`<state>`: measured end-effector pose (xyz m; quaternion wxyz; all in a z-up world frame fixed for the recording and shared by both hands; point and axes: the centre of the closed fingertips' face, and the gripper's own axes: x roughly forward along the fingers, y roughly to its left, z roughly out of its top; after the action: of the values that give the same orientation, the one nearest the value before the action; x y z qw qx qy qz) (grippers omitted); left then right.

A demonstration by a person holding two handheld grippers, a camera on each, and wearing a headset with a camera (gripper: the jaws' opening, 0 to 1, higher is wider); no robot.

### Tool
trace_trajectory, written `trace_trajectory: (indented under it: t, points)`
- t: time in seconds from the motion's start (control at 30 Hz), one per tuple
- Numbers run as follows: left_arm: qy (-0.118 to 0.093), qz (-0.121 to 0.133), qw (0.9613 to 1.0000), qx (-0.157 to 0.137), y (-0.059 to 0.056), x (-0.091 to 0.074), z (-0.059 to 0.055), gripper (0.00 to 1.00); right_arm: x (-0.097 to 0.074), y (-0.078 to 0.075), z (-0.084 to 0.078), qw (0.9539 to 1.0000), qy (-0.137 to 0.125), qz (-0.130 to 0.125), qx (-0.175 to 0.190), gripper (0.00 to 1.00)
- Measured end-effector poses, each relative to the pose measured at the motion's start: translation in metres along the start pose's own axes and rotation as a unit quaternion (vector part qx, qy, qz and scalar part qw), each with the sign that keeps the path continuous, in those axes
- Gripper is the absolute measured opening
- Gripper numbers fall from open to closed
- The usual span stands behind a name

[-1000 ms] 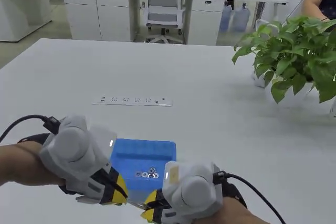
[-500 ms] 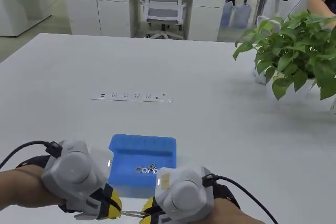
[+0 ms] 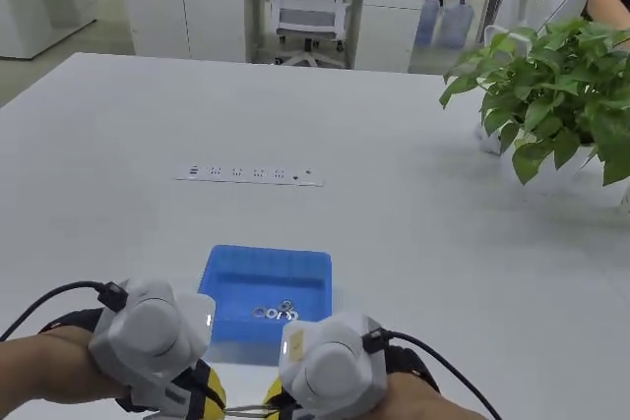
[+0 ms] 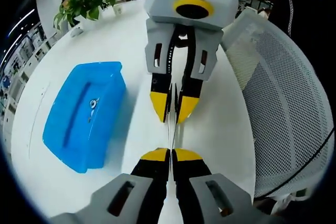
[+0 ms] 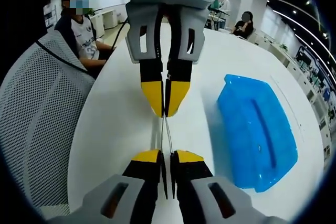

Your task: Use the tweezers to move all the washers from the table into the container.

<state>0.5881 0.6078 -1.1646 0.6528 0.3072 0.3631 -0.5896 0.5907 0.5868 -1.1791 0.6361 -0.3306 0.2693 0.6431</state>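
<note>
While your left gripper and right gripper are each clamped shut on an end of the thin tweezers spanning between them, several washers already sit in the blue container just ahead, so little seems left

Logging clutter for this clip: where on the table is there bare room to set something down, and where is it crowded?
Bare table between the strip and the container, left of both, and the wide stretch from the container to the plant. Crowded at the near edge: left gripper and right gripper hold the tweezers beside the container.
</note>
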Motion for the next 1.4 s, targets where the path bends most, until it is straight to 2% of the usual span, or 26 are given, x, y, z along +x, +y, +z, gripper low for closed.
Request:
trace_trajectory:
  t: [0.17, 0.37, 0.63, 0.73, 1.3, 1.4]
  points:
    - [0.005, -0.004, 1.0, 0.002, 0.0, 0.004, -0.004, 0.06, -0.001, 0.0, 0.0, 1.0, 0.0, -0.001, 0.005, 0.13]
    - [0.003, 0.001, 1.0, 0.002, 0.003, 0.008, -0.004, 0.06, -0.003, -0.002, -0.008, 0.9999, 0.011, -0.008, 0.004, 0.13]
    - [0.016, 0.009, 0.9997, 0.015, 0.006, 0.012, -0.007, 0.06, -0.007, -0.002, -0.013, 0.9998, 0.013, -0.009, 0.012, 0.13]
    - [0.012, 0.013, 0.9998, 0.006, 0.007, 0.012, -0.006, 0.06, -0.007, -0.002, -0.013, 0.9998, 0.013, -0.011, 0.014, 0.13]
    - [0.011, 0.022, 0.9997, 0.004, 0.013, 0.015, -0.002, 0.07, -0.008, -0.005, -0.015, 0.9996, 0.013, -0.016, 0.02, 0.13]
    - [0.009, 0.028, 0.9996, 0.004, 0.014, 0.014, -0.001, 0.1, -0.008, -0.005, -0.015, 0.9994, 0.011, -0.019, 0.029, 0.18]
